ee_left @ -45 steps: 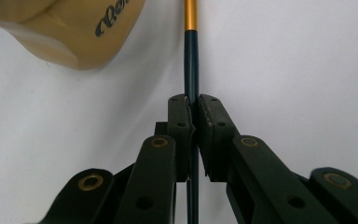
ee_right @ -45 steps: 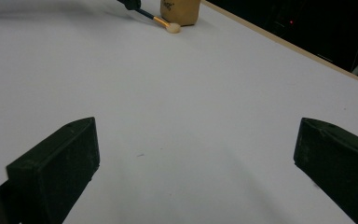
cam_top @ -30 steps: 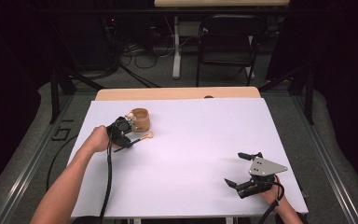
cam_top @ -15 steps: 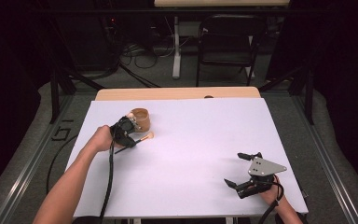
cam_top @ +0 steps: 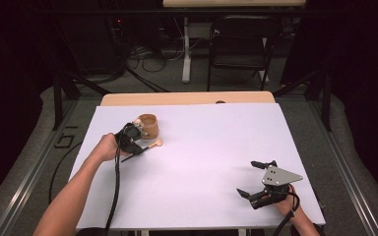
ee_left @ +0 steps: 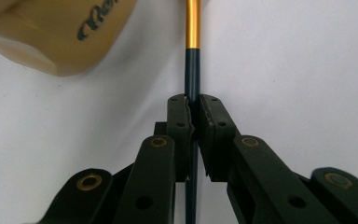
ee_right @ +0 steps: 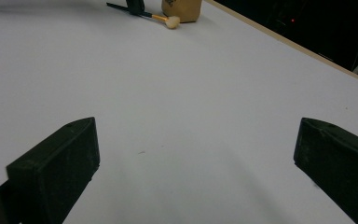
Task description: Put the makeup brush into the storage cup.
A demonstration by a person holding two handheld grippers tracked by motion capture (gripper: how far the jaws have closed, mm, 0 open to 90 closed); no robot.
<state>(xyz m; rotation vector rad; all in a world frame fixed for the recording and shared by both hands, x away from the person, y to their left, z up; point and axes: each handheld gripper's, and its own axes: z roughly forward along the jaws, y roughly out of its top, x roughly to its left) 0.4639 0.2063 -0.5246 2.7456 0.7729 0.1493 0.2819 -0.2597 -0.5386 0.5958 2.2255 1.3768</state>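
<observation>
The left tongs point(cam_top: 134, 142) are clenched on a slim makeup brush point(ee_left: 192, 74), gripping its dark handle just below the gold ferrule. In the left gripper view the handle runs straight up between the two closed jaws and on past them, so the brush's long axis lies in line with the tongs themselves. From above, the pale bristle head point(cam_top: 156, 143) points away from the left hand point(cam_top: 107, 147), toward the right side of the white surface point(cam_top: 211, 162), and lies low over it; whether it touches cannot be told.

Just beyond the brush stands a tan cup-like holder point(cam_top: 148, 125) with dark lettering on its side. It sits up and to the left of the handle in the left gripper view, close beside it but apart from it.

The right tongs point(cam_top: 257, 179) rest near the front right corner of the surface, jaws spread wide and holding nothing, well apart from the brush. Their own view shows the brush and holder far off across the surface.

Judging from this, the left hand is placed to do the work: getting the brush into the holder would call for tipping its axis upright.
</observation>
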